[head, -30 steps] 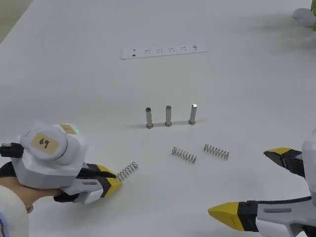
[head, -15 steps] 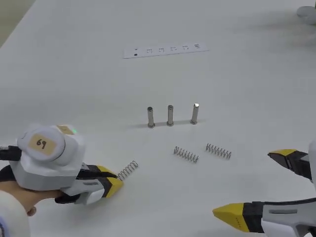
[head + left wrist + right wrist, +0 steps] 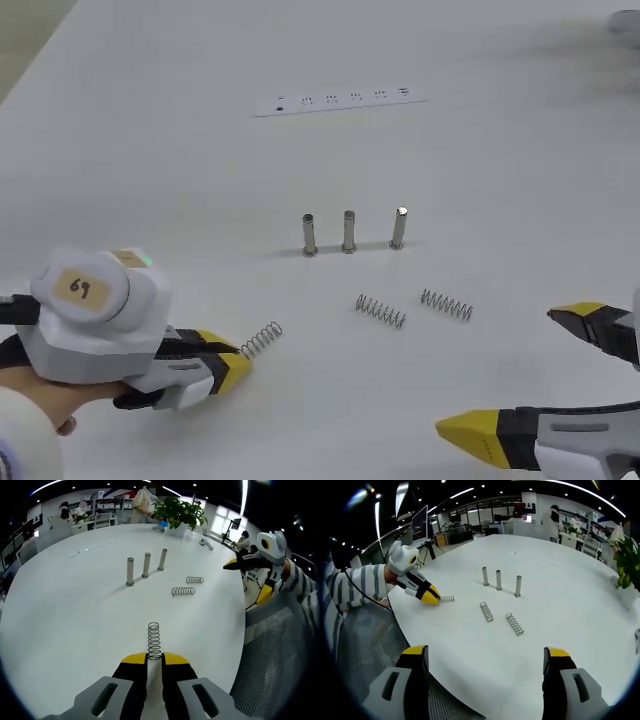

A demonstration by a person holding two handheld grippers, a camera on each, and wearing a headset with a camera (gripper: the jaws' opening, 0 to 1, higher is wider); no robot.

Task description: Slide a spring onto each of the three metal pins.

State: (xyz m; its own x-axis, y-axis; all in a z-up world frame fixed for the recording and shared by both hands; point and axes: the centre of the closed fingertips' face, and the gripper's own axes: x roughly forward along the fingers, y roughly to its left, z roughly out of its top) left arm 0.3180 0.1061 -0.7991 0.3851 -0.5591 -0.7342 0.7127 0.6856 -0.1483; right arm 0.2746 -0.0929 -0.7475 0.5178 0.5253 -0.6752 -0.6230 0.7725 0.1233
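Observation:
Three metal pins (image 3: 349, 231) stand upright in a row on the white table (image 3: 150, 180); they appear in the left gripper view as pins (image 3: 146, 566) and in the right gripper view as pins (image 3: 498, 580). My left gripper (image 3: 236, 364) is shut on the near end of a spring (image 3: 261, 339), which pokes out from between its yellow tips as the spring (image 3: 154, 640). Two loose springs lie in front of the pins: one spring (image 3: 380, 311) and another spring (image 3: 446, 305). My right gripper (image 3: 540, 378) is open at the lower right, jaws wide apart and empty.
A white power strip (image 3: 342, 99) lies flat beyond the pins. A potted plant (image 3: 179, 513) stands at the far side of the table. A person's striped sleeve (image 3: 355, 587) holds the left gripper near the table edge.
The head camera has drifted slightly, shifting the scene right. Both grippers and the springs keep nearly the same places.

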